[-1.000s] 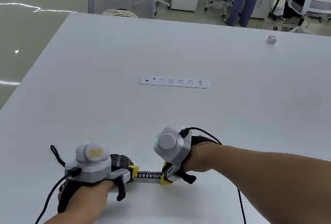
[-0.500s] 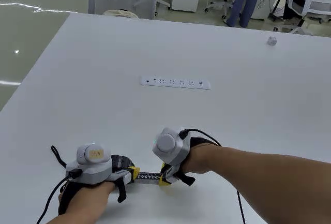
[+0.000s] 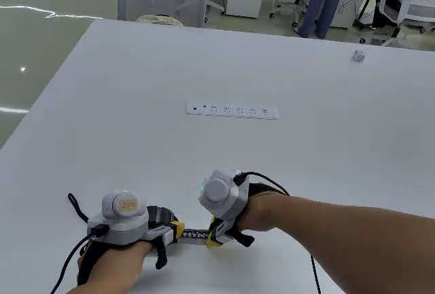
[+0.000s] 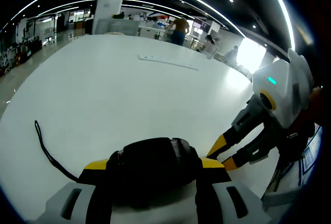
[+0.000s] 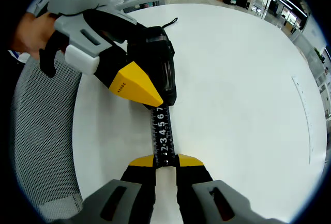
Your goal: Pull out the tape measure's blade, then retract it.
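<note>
The left gripper (image 4: 155,164) has its jaws clenched around the tape measure (image 5: 156,53). The right gripper (image 5: 165,160) pinches the short exposed blade (image 5: 162,128)

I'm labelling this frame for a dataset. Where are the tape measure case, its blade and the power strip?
tape measure case (image 5: 158,48): right gripper view, black upper face of the case.
blade (image 5: 162,131): right gripper view, numbered stretch just out of the case.
power strip (image 3: 232,111): head view, middle of its top.
</note>
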